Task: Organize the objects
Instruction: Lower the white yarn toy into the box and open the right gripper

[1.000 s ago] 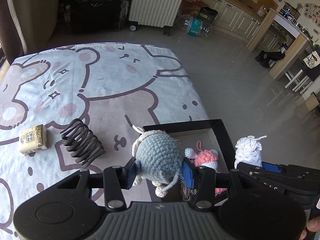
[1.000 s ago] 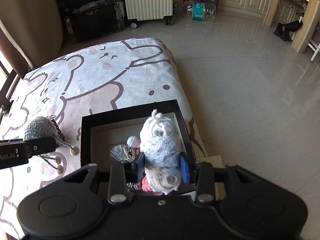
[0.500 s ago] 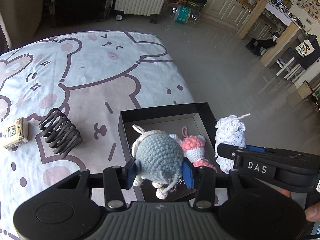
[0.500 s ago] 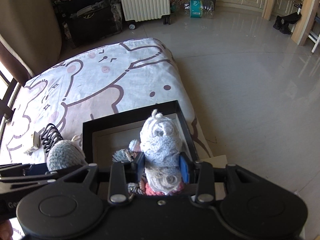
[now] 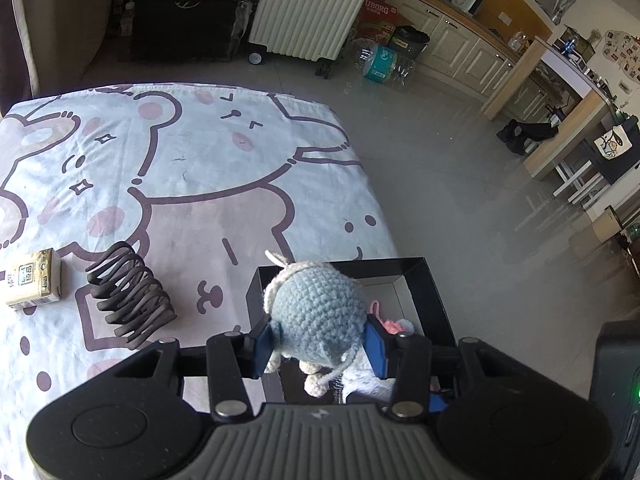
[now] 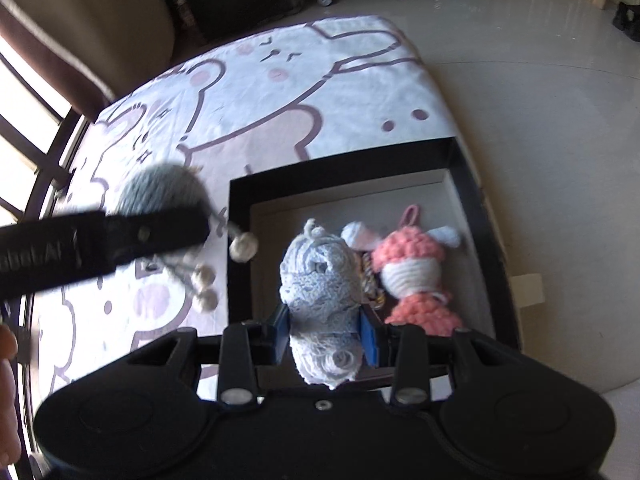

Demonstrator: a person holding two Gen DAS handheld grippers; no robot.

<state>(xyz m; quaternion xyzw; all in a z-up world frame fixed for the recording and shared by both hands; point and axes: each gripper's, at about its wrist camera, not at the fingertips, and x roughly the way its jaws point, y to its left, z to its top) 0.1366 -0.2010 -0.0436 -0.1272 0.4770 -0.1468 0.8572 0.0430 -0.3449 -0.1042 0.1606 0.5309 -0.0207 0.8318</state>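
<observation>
Home: radiator [image 5: 308, 8], kitchen cabinets [image 5: 472, 48]

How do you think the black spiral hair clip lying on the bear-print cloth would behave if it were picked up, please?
The black spiral hair clip looks like open coils with much air between them, so it is probably light. Those coils may flex or spring under a squeeze rather than stay rigid. It lies on its side on the bear-print cloth, so a sideways push might roll it.

"UBORG" on red carton [image 5: 376, 14]
</observation>
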